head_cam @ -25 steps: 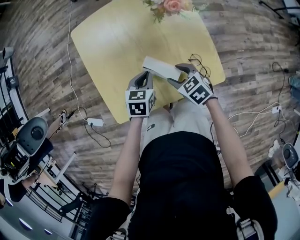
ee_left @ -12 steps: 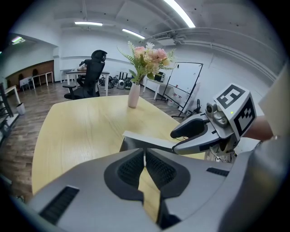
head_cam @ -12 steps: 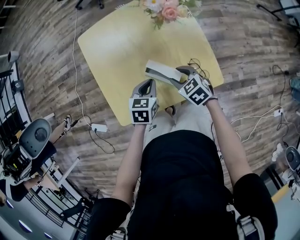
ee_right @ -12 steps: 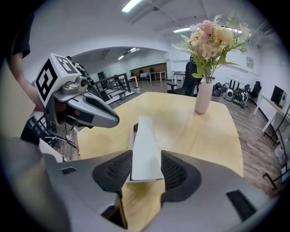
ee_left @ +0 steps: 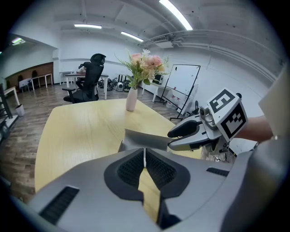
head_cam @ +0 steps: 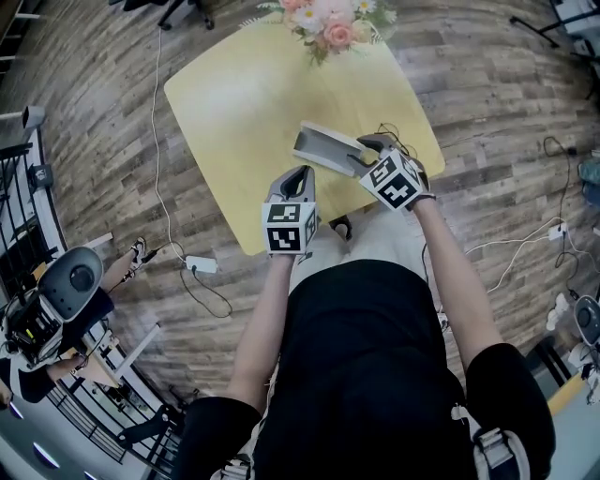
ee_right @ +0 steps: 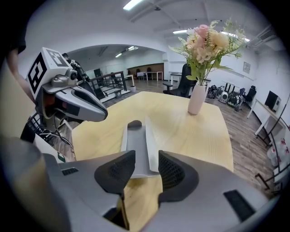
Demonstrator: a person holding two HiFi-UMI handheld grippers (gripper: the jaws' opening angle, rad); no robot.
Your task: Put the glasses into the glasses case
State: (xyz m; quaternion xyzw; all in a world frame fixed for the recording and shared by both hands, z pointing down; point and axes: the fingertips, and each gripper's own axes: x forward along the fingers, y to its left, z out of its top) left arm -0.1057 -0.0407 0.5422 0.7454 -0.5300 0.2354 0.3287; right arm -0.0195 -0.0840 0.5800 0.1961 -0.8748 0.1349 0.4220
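Insp. notes, both grippers:

**R gripper** [ee_right: 144, 168]: your jaws are closing. The near end of the glasses case [ee_right: 136, 145] sits between them.
- The case is grey and lies open. Its tray runs straight ahead of the jaws, away from you.
- One long side stands up as a pale flap, right beside the R-hand pad.
- The L-hand pad overlaps the tray's other edge.
- Can't confirm either pad is pressing on the case.
- Bare table [ee_right: 190, 131] shows below the case end, in the gap nearer the gripper body.

**L gripper** [ee_left: 145, 158]: your jaws are closed, pads together with only a thin pale slit between them, and nothing gripped.
- The case [ee_left: 142, 140] lies just beyond the tips, apart from them.
- The R gripper [ee_left: 174, 137] comes in from the right of your L jaws, its two fingers at the case's far-right end.

**Head view:** the L gripper [head_cam: 298, 178] is near the case's [head_cam: 326, 150] left end. The R gripper [head_cam: 367, 153] is at its right end.

**Glasses** [head_cam: 403, 141]: outside the case, on the table [head_cam: 244, 103] just beyond and right of the R gripper. They are partly hidden by it and sit in neither pair of jaws.

**Other:** a vase of flowers [head_cam: 328, 23] stands at the table's far edge, well ahead of both sets of jaws.
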